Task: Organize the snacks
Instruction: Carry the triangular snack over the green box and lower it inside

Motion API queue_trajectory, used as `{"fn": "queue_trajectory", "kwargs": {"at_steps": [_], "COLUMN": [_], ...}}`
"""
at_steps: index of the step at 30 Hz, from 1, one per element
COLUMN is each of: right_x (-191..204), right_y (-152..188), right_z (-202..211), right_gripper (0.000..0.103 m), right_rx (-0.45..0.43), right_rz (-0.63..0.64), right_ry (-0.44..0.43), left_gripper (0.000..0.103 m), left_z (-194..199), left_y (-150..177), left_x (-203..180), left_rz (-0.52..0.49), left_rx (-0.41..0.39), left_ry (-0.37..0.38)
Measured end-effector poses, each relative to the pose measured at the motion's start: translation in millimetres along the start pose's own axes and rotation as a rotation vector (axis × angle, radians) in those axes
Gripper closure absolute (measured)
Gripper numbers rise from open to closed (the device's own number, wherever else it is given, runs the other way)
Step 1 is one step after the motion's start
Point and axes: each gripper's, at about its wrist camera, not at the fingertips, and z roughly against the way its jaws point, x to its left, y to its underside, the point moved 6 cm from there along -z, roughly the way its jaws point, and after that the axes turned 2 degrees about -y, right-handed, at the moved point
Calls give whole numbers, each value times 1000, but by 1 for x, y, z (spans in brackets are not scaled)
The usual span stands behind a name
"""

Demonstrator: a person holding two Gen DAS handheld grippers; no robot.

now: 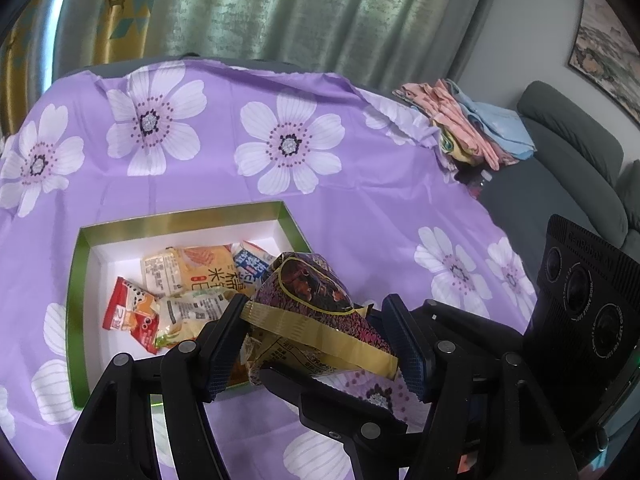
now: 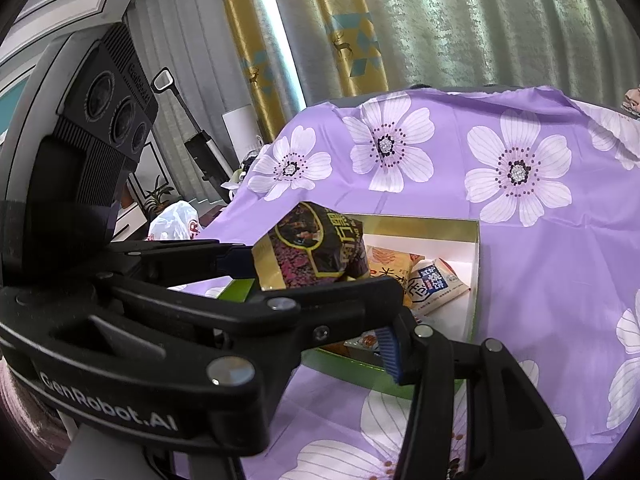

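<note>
My left gripper (image 1: 316, 344) is shut on a dark purple and gold snack packet (image 1: 316, 304) and holds it over the near right corner of a green-rimmed box (image 1: 182, 218) with a white floor. Several snack packets lie in the box, among them a red one (image 1: 130, 314) and an orange-yellow one (image 1: 192, 270). In the right wrist view the left gripper crosses the frame with the purple packet (image 2: 316, 250) above the box (image 2: 478, 272). Only one finger (image 2: 390, 354) of my right gripper shows there; its other finger is hidden.
A purple cloth with white flowers (image 1: 280, 148) covers the table. Folded pink and blue cloths (image 1: 476, 120) lie at the far right edge, next to a grey sofa (image 1: 572, 152). Curtains (image 2: 440, 20) hang behind the table. A white plastic bag (image 2: 174, 222) lies beyond the left edge.
</note>
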Motion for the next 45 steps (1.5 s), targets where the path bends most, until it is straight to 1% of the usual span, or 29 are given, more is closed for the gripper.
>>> {"fn": "queue_trajectory", "kwargs": {"at_steps": [30, 45], "right_x": [-12, -16], "right_y": [-11, -10], "right_z": [-37, -57], "right_gripper": [53, 53], "right_rx": [52, 88], "right_rz": [6, 5], "right_ry": [5, 5], "left_gripper": [35, 35], "left_z": [-28, -41], "left_y": [-14, -13], "left_x": [39, 55], "left_rz": [55, 87], "left_rx": [14, 31], "left_ry": [19, 28]}}
